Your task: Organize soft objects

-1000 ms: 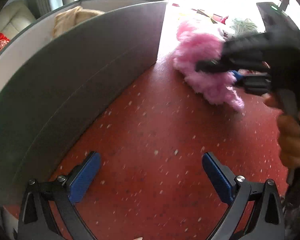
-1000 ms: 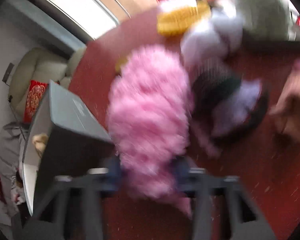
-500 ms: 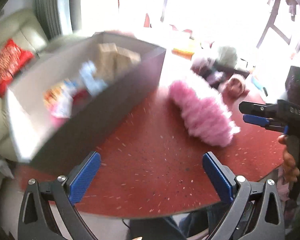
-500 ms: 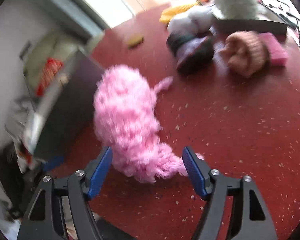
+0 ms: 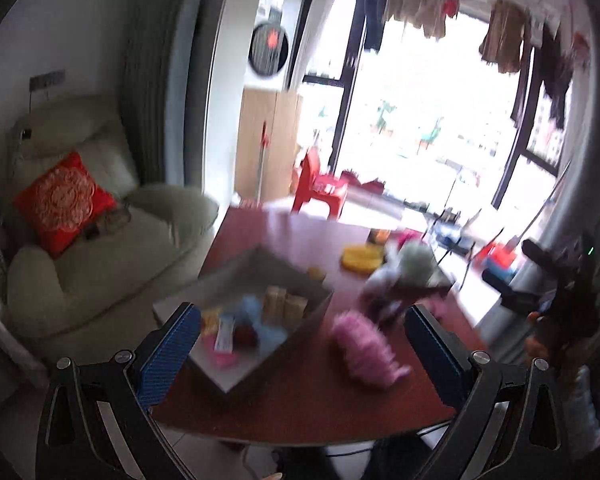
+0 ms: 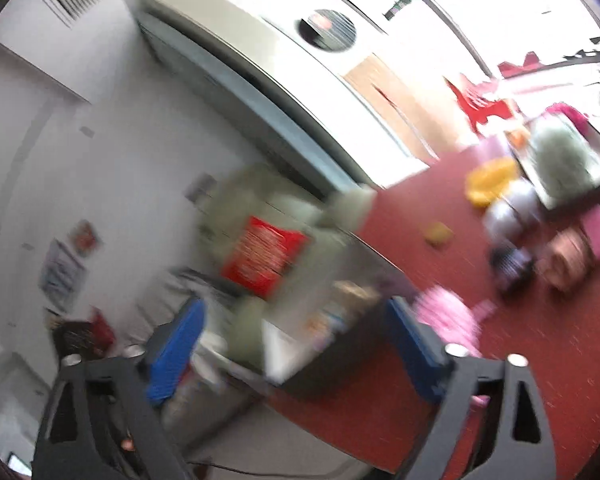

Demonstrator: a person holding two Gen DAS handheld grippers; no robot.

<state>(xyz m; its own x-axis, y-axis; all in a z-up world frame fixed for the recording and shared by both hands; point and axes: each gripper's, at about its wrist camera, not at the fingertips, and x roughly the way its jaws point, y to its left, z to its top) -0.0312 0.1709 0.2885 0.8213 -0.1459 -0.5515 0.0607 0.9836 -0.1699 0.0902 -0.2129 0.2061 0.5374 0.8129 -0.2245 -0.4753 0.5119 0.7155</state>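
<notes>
A fluffy pink soft toy [image 5: 366, 350] lies on the red table [image 5: 300, 396], just right of a grey box [image 5: 252, 312] holding several soft items. It also shows in the right wrist view [image 6: 448, 320], beside the box [image 6: 332, 344]. My left gripper [image 5: 302, 352] is open and empty, held high and back from the table. My right gripper [image 6: 296, 348] is open and empty, also raised; it shows at the right edge of the left wrist view [image 5: 556, 280]. More soft objects [image 6: 540, 248] lie at the table's far side.
A cream armchair [image 5: 100, 248] with a red cushion [image 5: 62, 200] stands left of the table. A yellow item [image 5: 360, 258] and a dark tray with a pale green ball [image 6: 560, 164] sit at the far side. The table's near edge [image 5: 300, 436] is below my left gripper.
Both grippers have pulled up and back from the table. The right gripper has let go of the pink toy, which now lies on the table beside the box.
</notes>
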